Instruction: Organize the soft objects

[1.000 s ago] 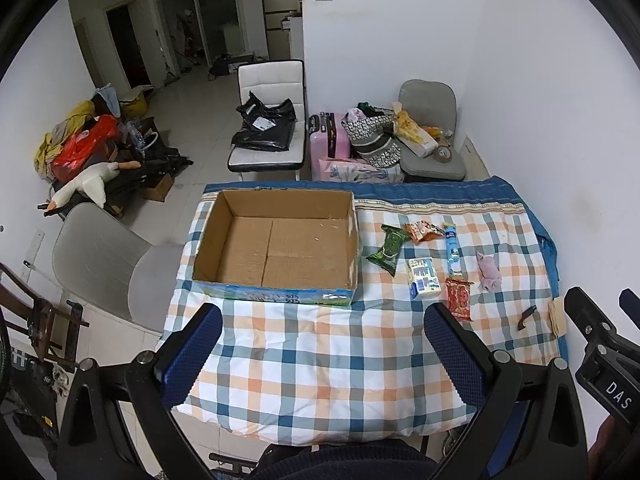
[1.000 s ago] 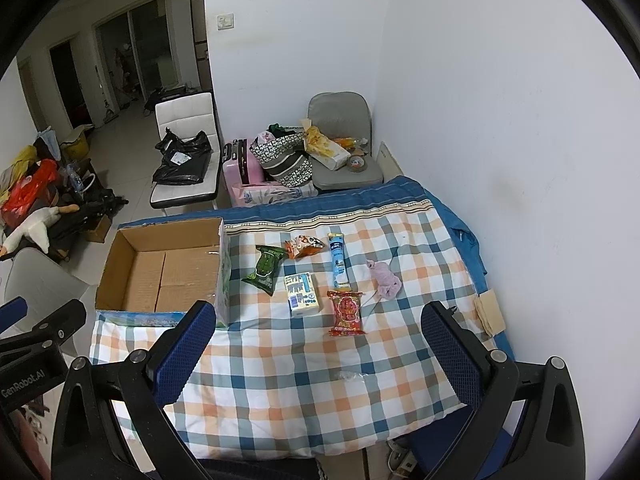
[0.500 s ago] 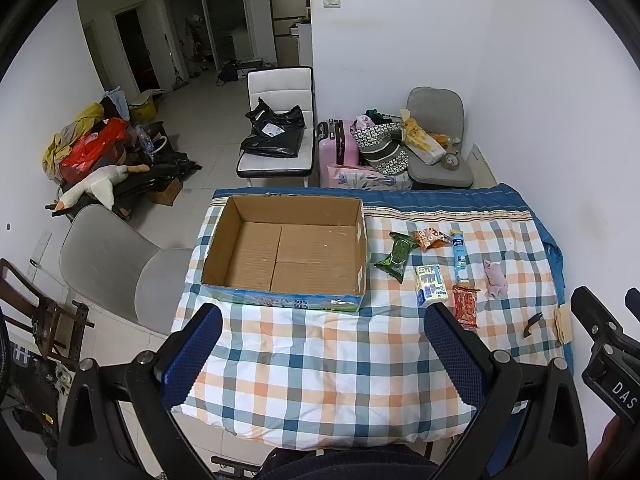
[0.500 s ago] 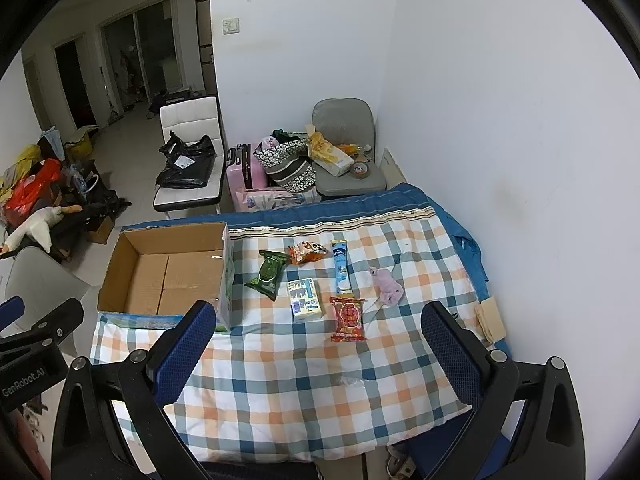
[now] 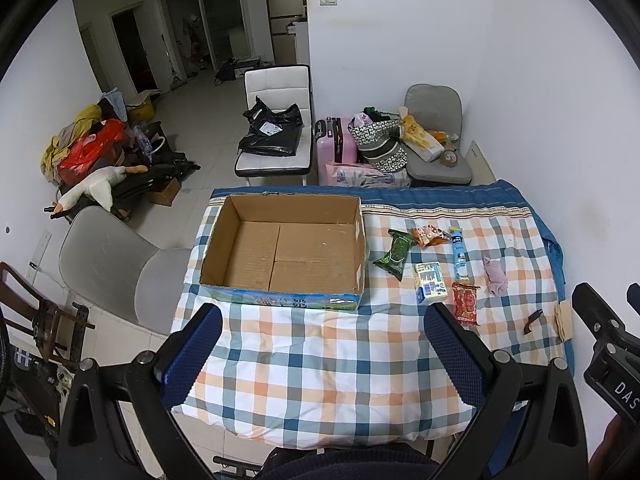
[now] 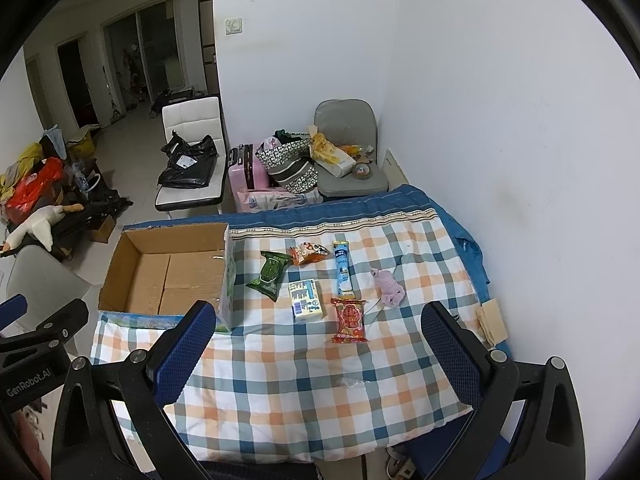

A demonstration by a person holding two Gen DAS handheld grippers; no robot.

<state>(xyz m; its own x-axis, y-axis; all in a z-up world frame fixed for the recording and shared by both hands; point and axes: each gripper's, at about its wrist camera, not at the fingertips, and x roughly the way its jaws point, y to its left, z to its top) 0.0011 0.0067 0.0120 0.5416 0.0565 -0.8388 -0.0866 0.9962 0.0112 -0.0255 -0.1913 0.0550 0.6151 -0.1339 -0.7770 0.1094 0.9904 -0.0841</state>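
An empty cardboard box (image 5: 280, 252) (image 6: 168, 276) sits at the left of a checked tablecloth (image 5: 320, 360) (image 6: 304, 372). To its right lie a green packet (image 5: 396, 254) (image 6: 270, 276), an orange packet (image 5: 430, 236) (image 6: 308, 253), a blue tube (image 5: 459, 252) (image 6: 343, 268), a white and blue pack (image 5: 430, 288) (image 6: 306, 300), a red packet (image 5: 465, 304) (image 6: 349, 320) and a pink soft cloth (image 5: 495, 276) (image 6: 388, 286). My left gripper (image 5: 324, 356) and right gripper (image 6: 316, 352) are both open and empty, high above the table's near edge.
A white wall runs along the table's right side. A small black clip (image 5: 532, 320) and a beige pad (image 5: 563, 318) (image 6: 492, 318) lie at the right edge. A grey chair (image 5: 116, 268) stands left of the table. Chairs, bags and a pink suitcase (image 5: 334, 146) stand behind it.
Both grippers have risen and drawn back from the table, so the box and packets look smaller and lower in view. Nothing on the table has moved.
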